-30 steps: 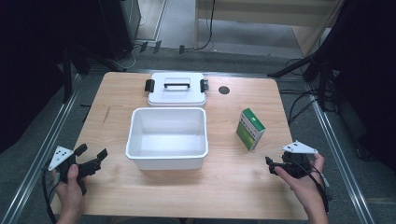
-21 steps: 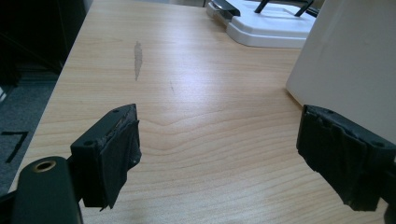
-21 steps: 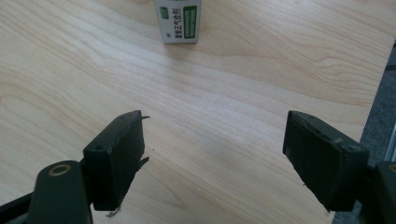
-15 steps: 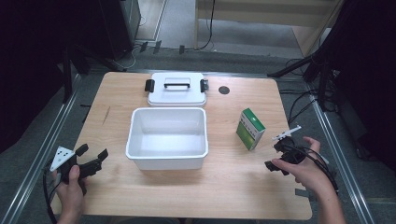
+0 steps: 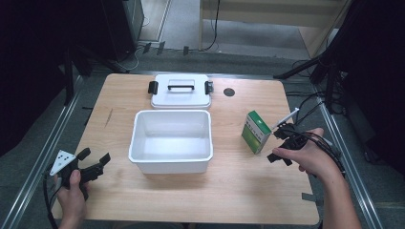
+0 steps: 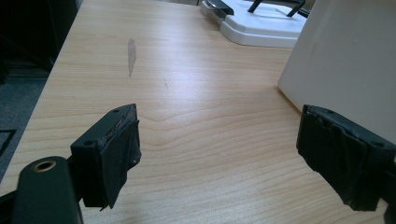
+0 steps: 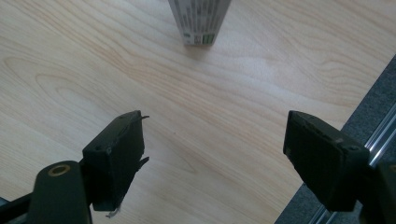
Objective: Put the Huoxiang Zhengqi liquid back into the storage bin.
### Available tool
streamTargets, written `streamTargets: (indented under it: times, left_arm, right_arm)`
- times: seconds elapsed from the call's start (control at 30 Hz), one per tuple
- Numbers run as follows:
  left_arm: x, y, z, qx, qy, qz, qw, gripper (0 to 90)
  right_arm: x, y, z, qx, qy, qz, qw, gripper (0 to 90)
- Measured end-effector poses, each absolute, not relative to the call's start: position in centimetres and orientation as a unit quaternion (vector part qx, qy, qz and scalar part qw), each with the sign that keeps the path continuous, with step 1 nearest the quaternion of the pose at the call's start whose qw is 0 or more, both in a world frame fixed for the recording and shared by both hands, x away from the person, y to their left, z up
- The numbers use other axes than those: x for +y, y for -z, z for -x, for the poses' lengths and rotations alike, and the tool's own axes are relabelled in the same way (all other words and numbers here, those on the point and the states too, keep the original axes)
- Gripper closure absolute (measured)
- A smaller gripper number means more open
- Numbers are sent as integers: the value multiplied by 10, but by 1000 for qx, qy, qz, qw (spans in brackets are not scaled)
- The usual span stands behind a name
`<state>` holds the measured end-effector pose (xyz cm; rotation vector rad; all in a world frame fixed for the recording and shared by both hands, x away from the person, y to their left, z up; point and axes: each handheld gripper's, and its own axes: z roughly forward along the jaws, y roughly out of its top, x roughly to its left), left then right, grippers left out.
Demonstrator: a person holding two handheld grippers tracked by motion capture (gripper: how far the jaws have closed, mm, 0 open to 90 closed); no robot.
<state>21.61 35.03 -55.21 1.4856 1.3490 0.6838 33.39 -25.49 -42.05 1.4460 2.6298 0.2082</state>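
Green-and-white carton [image 5: 256, 131]; white bin [image 5: 171, 140]; white lid [image 5: 181, 90], black handle; pale wood-grain table [image 5: 124, 95]

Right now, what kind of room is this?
Probably a lab or workshop for recording. A wooden table stands among dark stands and trailing cables, and a white bin and a green box are laid out on it.

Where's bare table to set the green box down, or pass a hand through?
Free: the wide near strip in front of the white plastic bin, and the left side between the bin and the table edge. Tighter: the gap between the bin and the white handled lid, and around the green-and-white carton by the right gripper.
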Motion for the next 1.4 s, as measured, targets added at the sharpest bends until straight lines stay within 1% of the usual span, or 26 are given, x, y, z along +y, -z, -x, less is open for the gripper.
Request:
streamTargets:
  times: [0.23, 0.63, 0.7, 0.73, 0.87, 1.13, 1.27, 1.4]
  left_arm:
    - [350, 552, -216, 554, -282, -612, 488, 143]
    - [350, 552, -216, 557, -281, -610, 489, 143]
    - [350, 552, -216, 556, -281, -611, 489, 143]
    - [350, 552, -216, 556, -281, -611, 488, 142]
    - [350, 552, -216, 557, -281, -610, 488, 142]
    - [350, 552, -216, 557, -282, -611, 487, 143]
    - [350, 552, -216, 557, -282, -610, 487, 143]
    - [350, 552, -216, 557, -282, -610, 487, 143]
  right_arm:
    - [-238, 411, -346, 871, -54, -482, 77, 270]
    - [-219, 398, -362, 871, -57, -480, 89, 301]
    - [-218, 398, -363, 870, -55, -482, 87, 308]
    - [-216, 399, -366, 871, -54, -482, 83, 344]
    - [-215, 399, -372, 870, -55, -485, 71, 403]
    - [-211, 399, -384, 868, -54, -490, 59, 430]
    - [-209, 398, -388, 880, -48, -468, 67, 441]
    - [-207, 398, -393, 884, -48, -461, 64, 457]
